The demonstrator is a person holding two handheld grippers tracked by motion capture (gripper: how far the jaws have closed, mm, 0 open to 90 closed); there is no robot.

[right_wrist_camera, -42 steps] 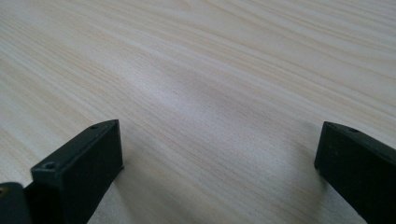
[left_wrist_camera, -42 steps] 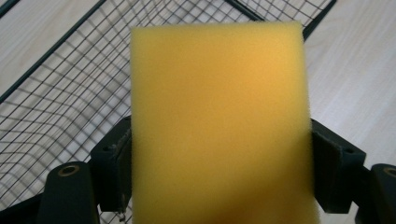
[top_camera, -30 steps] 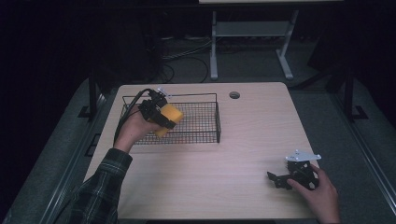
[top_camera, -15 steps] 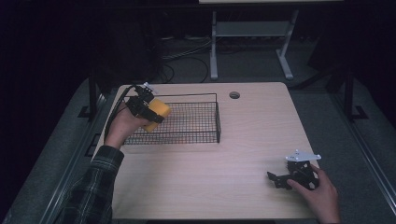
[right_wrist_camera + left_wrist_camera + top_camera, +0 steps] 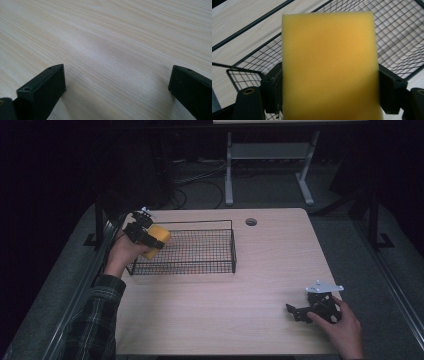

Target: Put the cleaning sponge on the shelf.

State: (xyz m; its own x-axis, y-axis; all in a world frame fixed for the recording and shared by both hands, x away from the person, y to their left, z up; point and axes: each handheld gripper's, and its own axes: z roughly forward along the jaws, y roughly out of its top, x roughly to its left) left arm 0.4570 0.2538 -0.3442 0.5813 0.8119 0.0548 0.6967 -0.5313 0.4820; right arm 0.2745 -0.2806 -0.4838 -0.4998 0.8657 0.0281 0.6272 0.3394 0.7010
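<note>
Since the yellow sponge point(image 5: 329, 67) is soft, light foam, left gripper point(image 5: 146, 236) pinches its flat sides over the basket point(image 5: 233, 251); right gripper point(image 5: 117, 90) spread, empty on surface point(image 5: 240, 315).

1. The left gripper point(image 5: 146, 235), clamped on the yellow sponge point(image 5: 155, 240), has slid across the table toward nine o'clock in the high view. A second ago it hung over the left part of the wire basket point(image 5: 210, 265); now it sits at the basket's left end wall.
2. The sponge has gone with it. Earlier it lay over the basket's mesh floor, and now it overlaps the left rim, partly outside the basket.
3. The person's left hand point(image 5: 122, 255) and plaid sleeve point(image 5: 95, 320) have swung the same way, so the forearm now runs up along the table's left edge.
</note>
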